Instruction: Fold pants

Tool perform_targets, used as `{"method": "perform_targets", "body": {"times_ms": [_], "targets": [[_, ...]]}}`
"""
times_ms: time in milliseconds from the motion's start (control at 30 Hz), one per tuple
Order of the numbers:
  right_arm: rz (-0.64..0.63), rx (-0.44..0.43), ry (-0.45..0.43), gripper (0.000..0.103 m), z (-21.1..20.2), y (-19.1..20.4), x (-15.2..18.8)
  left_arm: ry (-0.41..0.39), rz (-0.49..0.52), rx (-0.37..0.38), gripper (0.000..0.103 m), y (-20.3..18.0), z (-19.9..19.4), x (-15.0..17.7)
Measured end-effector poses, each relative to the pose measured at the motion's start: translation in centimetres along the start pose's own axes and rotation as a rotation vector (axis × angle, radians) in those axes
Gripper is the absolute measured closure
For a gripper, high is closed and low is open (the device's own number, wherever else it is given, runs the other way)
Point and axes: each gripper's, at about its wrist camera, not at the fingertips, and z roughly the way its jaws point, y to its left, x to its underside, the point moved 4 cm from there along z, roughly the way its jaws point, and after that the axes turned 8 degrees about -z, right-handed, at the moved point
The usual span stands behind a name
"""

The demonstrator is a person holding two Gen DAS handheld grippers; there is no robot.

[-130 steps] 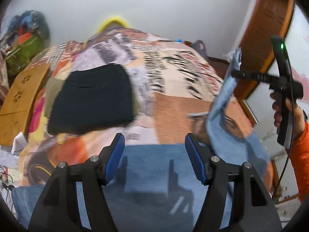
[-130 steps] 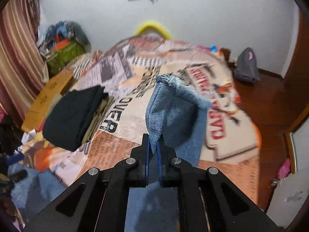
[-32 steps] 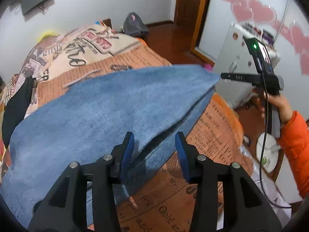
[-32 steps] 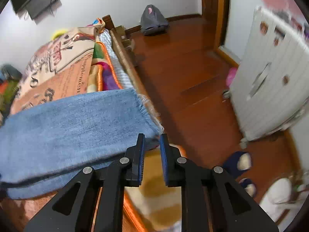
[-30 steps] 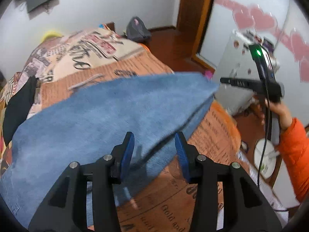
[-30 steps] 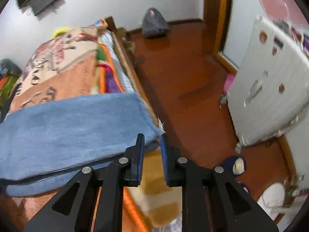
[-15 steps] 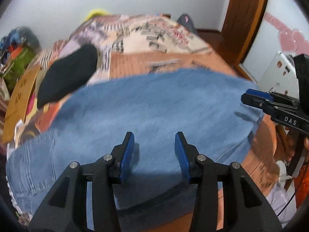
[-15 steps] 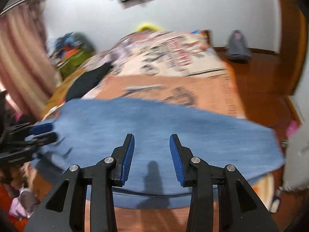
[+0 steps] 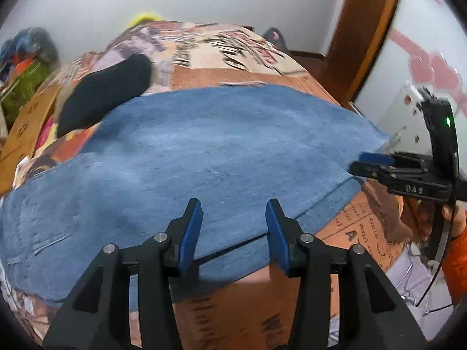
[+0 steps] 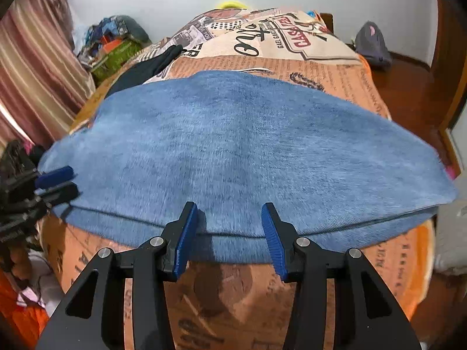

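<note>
Blue jeans (image 9: pixel 219 145) lie flat across the bed, one leg folded over the other, also filling the right wrist view (image 10: pixel 248 145). My left gripper (image 9: pixel 232 204) hovers over their near edge, jaws opening, nothing between the pads. My right gripper (image 10: pixel 229 207) is above the same near edge, jaws opening and empty. From the left wrist view the right gripper (image 9: pixel 370 162) sits at the jeans' right end, held by a hand in an orange sleeve (image 9: pixel 455 259). The left gripper (image 10: pixel 55 183) shows at the jeans' left end.
A patterned orange bedspread (image 10: pixel 321 67) covers the bed. A folded black garment (image 9: pixel 108 87) lies beyond the jeans on the left, beside a wooden board (image 9: pixel 26 122). A striped curtain (image 10: pixel 35 58), a wooden door frame (image 9: pixel 359 29) and a grey backpack (image 10: pixel 372 46) ring the bed.
The right gripper let go of the leg hem and opened. Both grippers swung from the bed's end to face the jeans' long near edge. The jeans settled flat.
</note>
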Motion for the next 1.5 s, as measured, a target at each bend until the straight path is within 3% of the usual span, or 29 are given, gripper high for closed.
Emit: {"method": "perform_targets", "body": {"times_ms": [133, 267, 367, 500, 633, 833, 1000, 1367, 1500], "targets": [[-0.041, 0.059, -0.005, 0.059, -1.5, 0.4, -1.3, -0.103, -0.053, -0.09, 0.044, 4.1, -3.4, -1.8], [-0.089, 0.098, -0.079, 0.051, -3.6, 1.6, -3.7, -0.187, -0.108, -0.171, 0.032, 9.5, -6.8, -3.6], [-0.104, 0.109, -0.14, 0.046, -4.6, 3.1, -5.5, -0.231, -0.159, -0.232, 0.031, 14.0, -8.8, -4.3], [-0.142, 0.095, -0.199, 0.045, -4.7, 6.4, -8.8, -0.239, -0.24, -0.246, 0.028, 20.0, -10.9, -4.6], [-0.194, 0.08, -0.218, 0.042, -3.8, 9.7, -11.5, -0.243, -0.244, -0.298, 0.028, 24.8, -12.1, -4.8], [-0.27, 0.066, -0.208, 0.042, -0.5, 14.2, -14.9, -0.174, -0.318, -0.301, 0.027, 31.7, -10.8, -3.4], [-0.317, 0.028, -0.159, 0.042, 3.7, 17.2, -17.0, -0.107, -0.372, -0.266, 0.027, 34.6, -7.8, -1.9], [-0.454, -0.015, 0.027, 0.042, 13.4, 21.0, -19.6, 0.052, -0.394, -0.182, 0.027, 36.4, -1.4, -0.7], [-0.45, -0.041, 0.131, 0.042, 17.0, 20.9, -19.4, 0.062, -0.417, -0.136, 0.027, 36.6, -0.6, -0.3]]}}
